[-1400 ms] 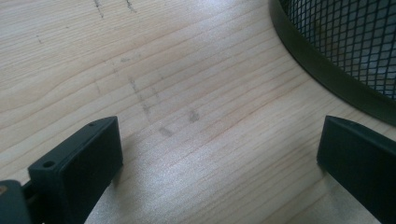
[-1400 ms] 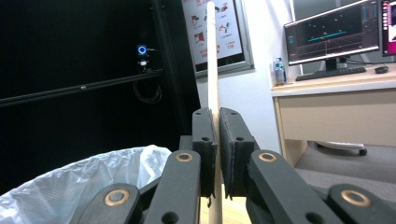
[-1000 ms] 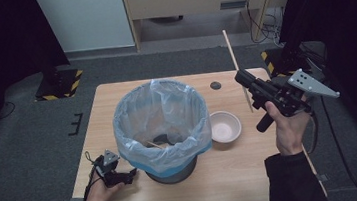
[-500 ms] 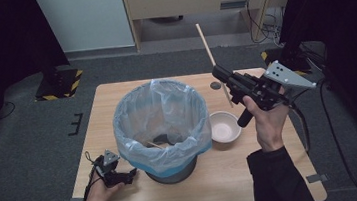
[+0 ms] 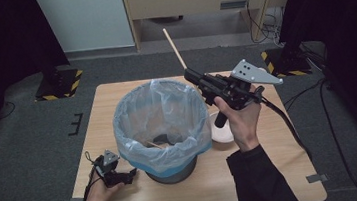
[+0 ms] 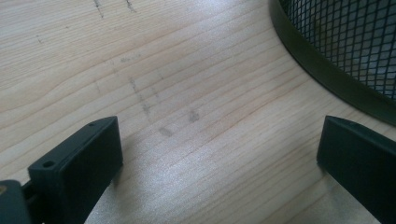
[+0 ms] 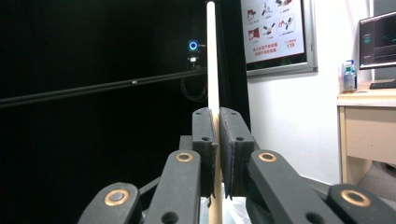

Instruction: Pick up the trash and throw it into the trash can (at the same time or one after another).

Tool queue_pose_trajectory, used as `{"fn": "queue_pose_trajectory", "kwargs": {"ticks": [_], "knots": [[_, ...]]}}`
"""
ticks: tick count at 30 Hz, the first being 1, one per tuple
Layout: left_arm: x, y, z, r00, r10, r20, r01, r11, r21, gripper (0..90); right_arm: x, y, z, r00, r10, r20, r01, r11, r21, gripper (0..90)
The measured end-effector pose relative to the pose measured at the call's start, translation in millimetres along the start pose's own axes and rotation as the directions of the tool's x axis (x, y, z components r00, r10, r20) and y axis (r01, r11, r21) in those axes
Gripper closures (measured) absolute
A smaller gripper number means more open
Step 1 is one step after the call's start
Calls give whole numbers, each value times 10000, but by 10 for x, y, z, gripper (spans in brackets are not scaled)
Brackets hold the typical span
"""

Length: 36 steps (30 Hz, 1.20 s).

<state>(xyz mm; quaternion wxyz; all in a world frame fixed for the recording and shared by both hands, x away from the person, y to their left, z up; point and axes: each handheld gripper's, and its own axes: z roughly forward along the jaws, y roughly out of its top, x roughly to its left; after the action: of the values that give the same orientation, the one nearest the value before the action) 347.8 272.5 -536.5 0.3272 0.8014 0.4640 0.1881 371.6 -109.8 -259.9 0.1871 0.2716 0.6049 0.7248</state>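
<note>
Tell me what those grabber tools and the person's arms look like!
Both grabbers are black. The right gripper has a grey three-cornered plate with small holes, brass-coloured rivets and a black cable. The smaller left gripper has a grey plate too. The person wears dark sleeves.

Right hand point(image 5: 242, 124) raised above the table, forearm coming up from the bottom edge, dark sleeve. Right gripper point(image 5: 187, 73) tilted up and away toward the far left, grey plate on top, cable trailing off to the right. Its jaws pressed close together. Left hand point(image 5: 100, 186) low at the near left, left gripper point(image 5: 133, 174) level, pointing right. Its jaws spread wide, just above the surface.
</note>
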Motion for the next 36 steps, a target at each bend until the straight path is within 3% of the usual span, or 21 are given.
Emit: {"fn": "queue_pose_trajectory", "kwargs": {"ticks": [11, 14, 18, 24, 28, 33, 36], "knots": [[1, -1, 0, 10000, 11, 18, -11, 10000, -11, 0, 123, -83, 198, 9992, -67, -394, 96, 9972, 743, 846], [1, -1, 0, 10000, 12, 18, -12, 10000, -10, 0, 131, -105, 234, 9982, -87, -589, 153, 9936, 1115, 726], [1, -2, 1, 10000, 19, 13, -19, 10000, -14, 0, 84, -57, 186, 9992, -33, -388, 66, 9963, 859, 648], [2, -1, 0, 10000, 27, 21, -27, 10000, -5, 0, -138, 29, -13, 9983, -42, 585, 14, 9988, 487, 525], [5, -1, -3, 10000, 86, 22, -86, 10000, 34, 0, -304, -9, -162, 9921, -154, 1245, 61, 9972, 742, 478], [5, -1, -3, 10000, 87, 22, -87, 10000, 34, 0, -580, -226, -351, 9776, -70, 2104, -177, 9932, 1149, 451], [5, -1, -3, 10000, 90, 19, -90, 10000, 35, 0, -801, -454, -454, 9613, -28, 2754, -476, 9832, 1761, 431]]}}
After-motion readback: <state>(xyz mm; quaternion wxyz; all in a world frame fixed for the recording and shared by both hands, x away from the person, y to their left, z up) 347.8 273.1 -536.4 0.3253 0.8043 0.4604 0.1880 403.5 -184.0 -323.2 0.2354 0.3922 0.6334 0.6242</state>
